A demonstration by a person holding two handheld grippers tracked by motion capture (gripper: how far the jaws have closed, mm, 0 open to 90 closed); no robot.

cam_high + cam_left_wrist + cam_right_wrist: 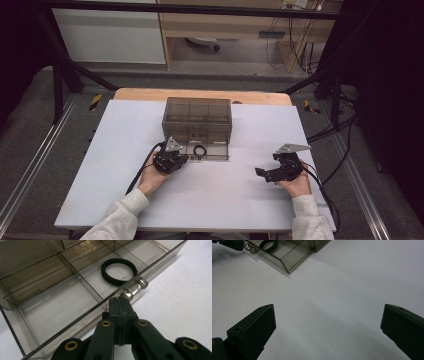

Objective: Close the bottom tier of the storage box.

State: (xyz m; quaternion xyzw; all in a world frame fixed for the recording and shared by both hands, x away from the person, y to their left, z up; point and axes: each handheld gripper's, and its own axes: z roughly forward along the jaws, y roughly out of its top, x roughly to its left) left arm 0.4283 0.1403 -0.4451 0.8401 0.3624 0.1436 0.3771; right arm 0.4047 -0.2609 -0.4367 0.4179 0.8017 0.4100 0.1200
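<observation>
Drawer [57, 307] holds a hair tie [119, 271]; left gripper [121, 305] pinches its handle [135, 289], right gripper [328, 327] gapes wide.

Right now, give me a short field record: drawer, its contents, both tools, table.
drawer: smoky clear plastic drawer pulled out of the box, divided into compartments
contents: black elastic hair band lying flat in a front compartment
handle: small clear knob on the drawer front
left tool: jaws closed, at the knob
right tool: jaws wide apart, over the bare white table
</observation>
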